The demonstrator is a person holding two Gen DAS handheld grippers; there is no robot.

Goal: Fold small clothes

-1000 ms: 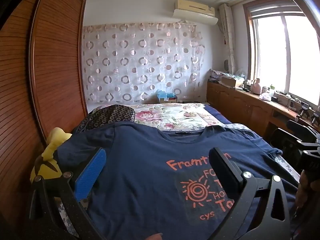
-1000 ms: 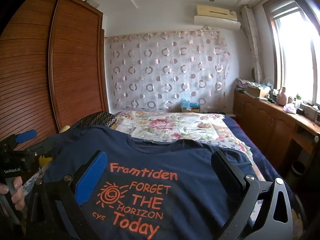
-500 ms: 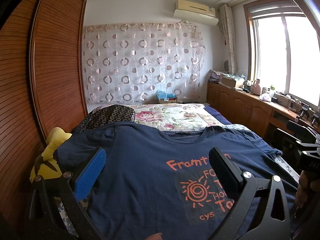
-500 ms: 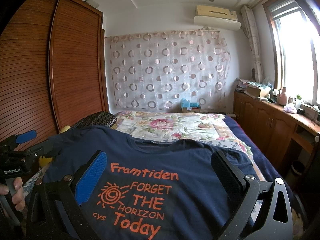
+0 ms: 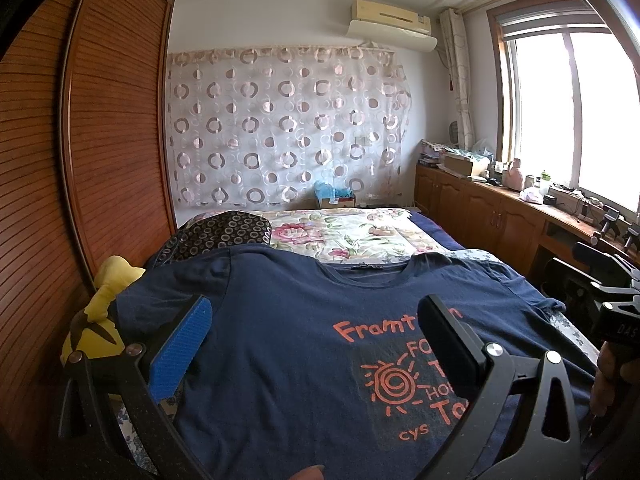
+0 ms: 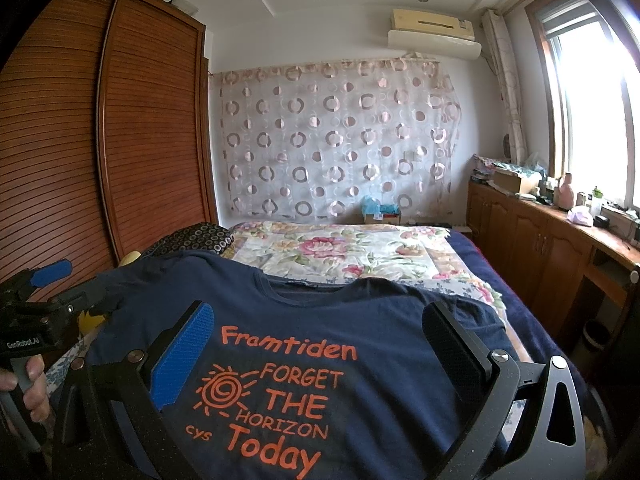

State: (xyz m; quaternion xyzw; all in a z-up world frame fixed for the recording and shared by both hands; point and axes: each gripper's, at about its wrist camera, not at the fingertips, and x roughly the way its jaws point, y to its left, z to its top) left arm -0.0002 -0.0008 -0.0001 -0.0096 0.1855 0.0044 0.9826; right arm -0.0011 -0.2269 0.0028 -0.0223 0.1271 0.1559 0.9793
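A navy T-shirt (image 5: pixel 280 344) (image 6: pixel 384 344) with orange print lies spread flat, front up, on the near end of the bed, collar toward the far wall. My left gripper (image 5: pixel 316 340) hovers open over the shirt's left half, nothing between its fingers. My right gripper (image 6: pixel 316 344) hovers open over the printed chest, also holding nothing. In the right wrist view the left gripper (image 6: pixel 52 292) shows at the shirt's left sleeve, held by a hand. In the left wrist view the right gripper (image 5: pixel 600 280) shows past the shirt's right sleeve.
A floral bedspread (image 5: pixel 352 232) (image 6: pixel 340 252) covers the bed beyond the shirt. A dark patterned pillow (image 5: pixel 224 232) and a yellow plush toy (image 5: pixel 100 320) lie at the left, against the wooden wardrobe (image 5: pixel 80 160). Wooden cabinets (image 6: pixel 540 240) with clutter run under the window on the right.
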